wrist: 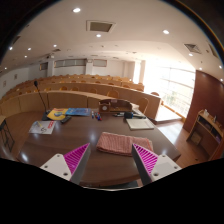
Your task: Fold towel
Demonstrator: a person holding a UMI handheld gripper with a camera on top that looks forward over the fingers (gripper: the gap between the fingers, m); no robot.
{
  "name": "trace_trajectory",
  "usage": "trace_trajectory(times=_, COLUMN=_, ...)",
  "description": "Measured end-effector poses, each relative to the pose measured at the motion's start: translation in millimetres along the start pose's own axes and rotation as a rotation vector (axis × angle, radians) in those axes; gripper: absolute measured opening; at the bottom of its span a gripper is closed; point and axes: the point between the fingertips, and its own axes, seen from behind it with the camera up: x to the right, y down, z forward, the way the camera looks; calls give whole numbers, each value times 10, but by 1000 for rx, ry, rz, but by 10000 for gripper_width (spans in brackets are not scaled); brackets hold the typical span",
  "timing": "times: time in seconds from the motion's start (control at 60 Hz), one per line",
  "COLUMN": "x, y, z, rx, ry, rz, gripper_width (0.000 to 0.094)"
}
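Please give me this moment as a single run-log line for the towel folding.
task: fold towel | gripper: open, holding nothing | towel: lying folded on table, between and just ahead of the fingers | contact: none visible

Gripper (109,160): we see both fingers spread apart, magenta pads (76,157) facing inward, nothing held | Towel (114,143): a reddish checked folded cloth lies flat on the round brown table (60,145), just ahead, between the fingers | Beyond: papers (43,127), yellow-blue item (58,114), white sheet (139,123).

A large hall with tiered wooden desks (95,95), ceiling lights (77,10), and bright windows (172,85).
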Motion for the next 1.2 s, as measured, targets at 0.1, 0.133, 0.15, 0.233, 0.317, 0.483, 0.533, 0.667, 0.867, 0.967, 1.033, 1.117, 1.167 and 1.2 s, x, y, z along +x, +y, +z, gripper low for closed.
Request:
trace_trajectory(times=0.1, x=-22, y=78, z=0, rx=-16, ry=-4, rz=14, gripper_width=849)
trace_trajectory(times=0.133, x=-39, y=169, z=-134, rx=-20, ry=-7, rz=18, gripper_width=849)
trace_trajectory(times=0.15, x=-51, y=207, z=-179, rx=-22, ry=-9, rz=19, gripper_width=848)
trace_trajectory(times=0.233, x=-90, y=393, z=-321, rx=-44, ry=-7, rz=21, gripper_width=849)
trace_trajectory(times=0.317, x=-168, y=580, z=-274, rx=-88, ry=-9, rz=29, gripper_width=852)
trace_trajectory(times=0.483, x=-546, y=844, z=201, rx=-153, ry=-57, rz=19, gripper_width=851)
trace_trajectory(times=0.533, x=-625, y=904, z=423, rx=-168, ry=-63, rz=15, gripper_width=852)
trace_trajectory(times=0.667, x=-765, y=958, z=1176, rx=-203, ry=-55, rz=11, gripper_width=851)
trace_trajectory(times=0.867, x=-748, y=916, z=2639, rx=-235, ry=15, rz=2, gripper_width=849)
trace_trajectory(times=0.967, x=-703, y=1000, z=3230, rx=-273, ry=48, rz=0, gripper_width=851)
trace_trajectory(times=1.033, x=-675, y=1050, z=3521, rx=-289, ry=62, rz=8, gripper_width=847)
trace_trajectory(times=1.117, x=-589, y=1138, z=3745, rx=-317, ry=79, rz=10, gripper_width=785)
trace_trajectory(times=1.167, x=-627, y=1205, z=3861, rx=-332, ry=75, rz=4, gripper_width=682)
trace_trajectory(times=1.2, x=-649, y=1254, z=3893, rx=-342, ry=67, rz=-6, gripper_width=579)
